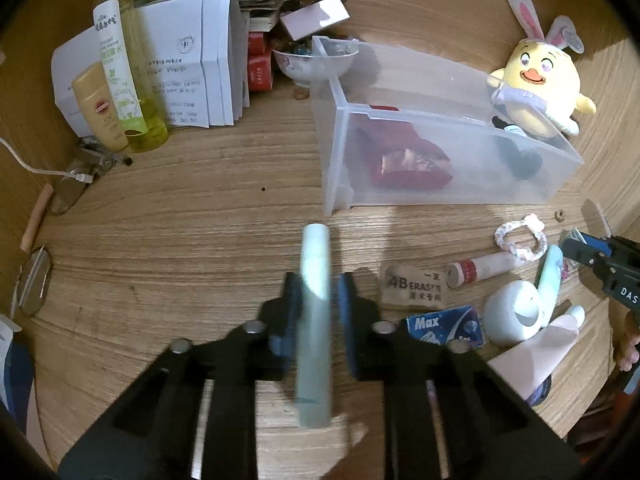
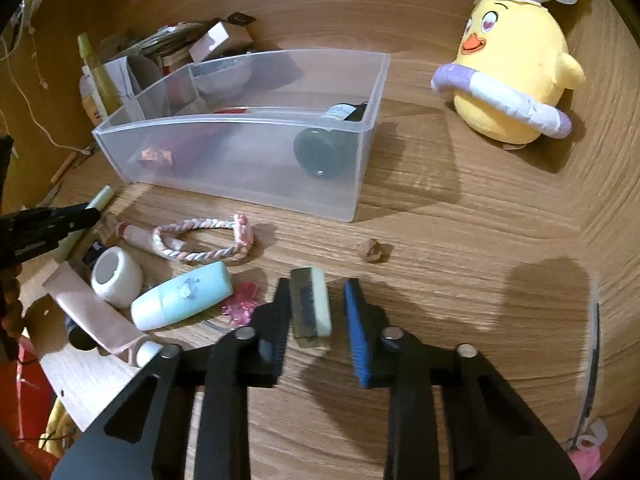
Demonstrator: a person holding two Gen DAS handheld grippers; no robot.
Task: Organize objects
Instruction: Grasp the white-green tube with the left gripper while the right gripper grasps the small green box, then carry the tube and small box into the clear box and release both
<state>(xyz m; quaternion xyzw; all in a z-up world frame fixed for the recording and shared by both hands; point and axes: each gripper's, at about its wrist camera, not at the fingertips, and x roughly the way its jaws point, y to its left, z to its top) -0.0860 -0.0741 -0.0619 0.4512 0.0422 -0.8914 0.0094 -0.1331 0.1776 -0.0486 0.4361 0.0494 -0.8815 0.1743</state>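
Observation:
A clear plastic bin (image 1: 440, 152) (image 2: 240, 152) stands on the wooden table, holding a red pouch (image 1: 408, 160) and a dark bottle (image 2: 320, 152). My left gripper (image 1: 318, 292) has its jaws around a pale green tube (image 1: 315, 320), a gap showing on the right side. My right gripper (image 2: 316, 304) is open around a dirty cream eraser (image 2: 311, 308), which lies on the table against the left finger. The left gripper's tip also shows in the right wrist view (image 2: 60, 220).
Loose items lie near the bin: a braided ring (image 2: 200, 240), a white tape roll (image 2: 116, 276), a mint bottle (image 2: 180, 300), a pink tube (image 2: 96, 312), a 4B eraser (image 1: 412, 286). A yellow plush chick (image 2: 516, 68) sits at the right. Papers and bottles (image 1: 120, 72) stand at the far left.

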